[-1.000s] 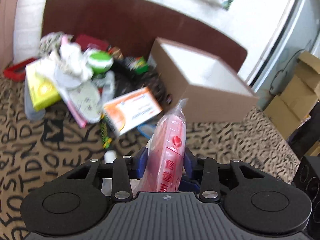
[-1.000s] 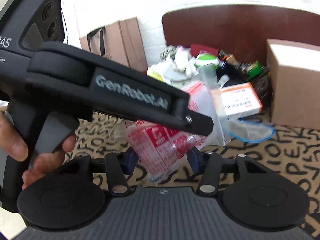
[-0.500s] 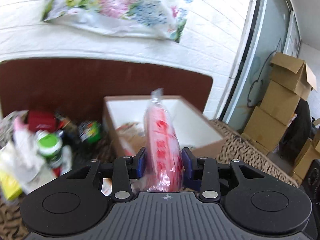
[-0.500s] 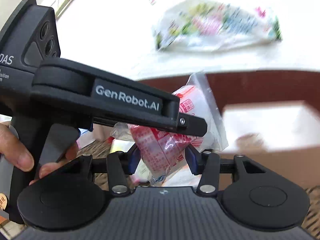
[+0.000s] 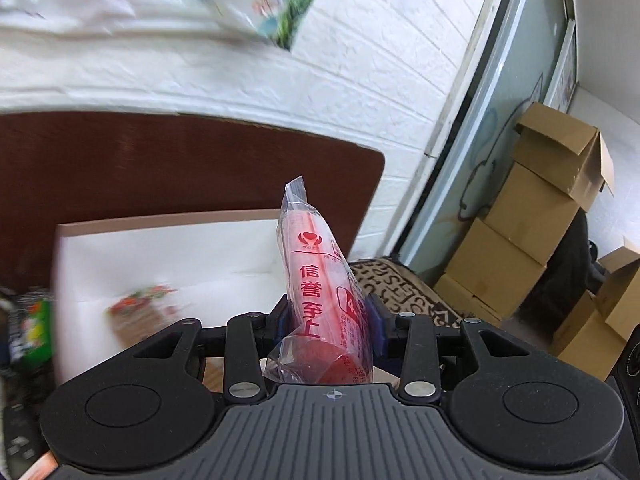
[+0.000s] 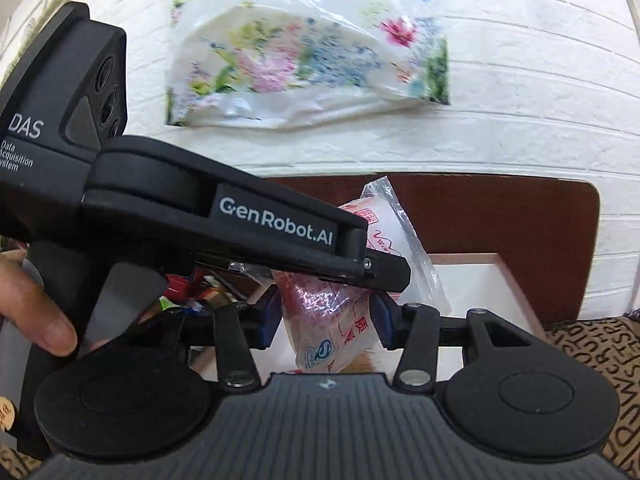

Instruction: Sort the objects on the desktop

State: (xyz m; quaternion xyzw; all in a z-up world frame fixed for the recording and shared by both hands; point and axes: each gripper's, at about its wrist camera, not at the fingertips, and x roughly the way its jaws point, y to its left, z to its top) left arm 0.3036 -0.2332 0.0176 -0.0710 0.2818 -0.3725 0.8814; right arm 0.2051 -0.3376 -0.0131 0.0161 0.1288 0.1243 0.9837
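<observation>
The red-printed plastic packet (image 5: 320,300) stood upright, clamped between the left tool (image 5: 327,320) fingers, above the open white-lined box (image 5: 168,256). The right tool (image 6: 326,320) was also clamped on the packet. The left tool's body crossed the right wrist view from 9 o'clock. Stacked cartons (image 5: 536,216) stood at 3 o'clock; a floral bag (image 6: 304,48) hung at 12 o'clock.

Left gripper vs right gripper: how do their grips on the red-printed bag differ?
The left gripper clamps the red-printed plastic bag around its middle; the right gripper brackets the lower end, contact unclear. The left gripper crosses the right wrist view; the right gripper is absent from the left view. Both are above the open cardboard box.
</observation>
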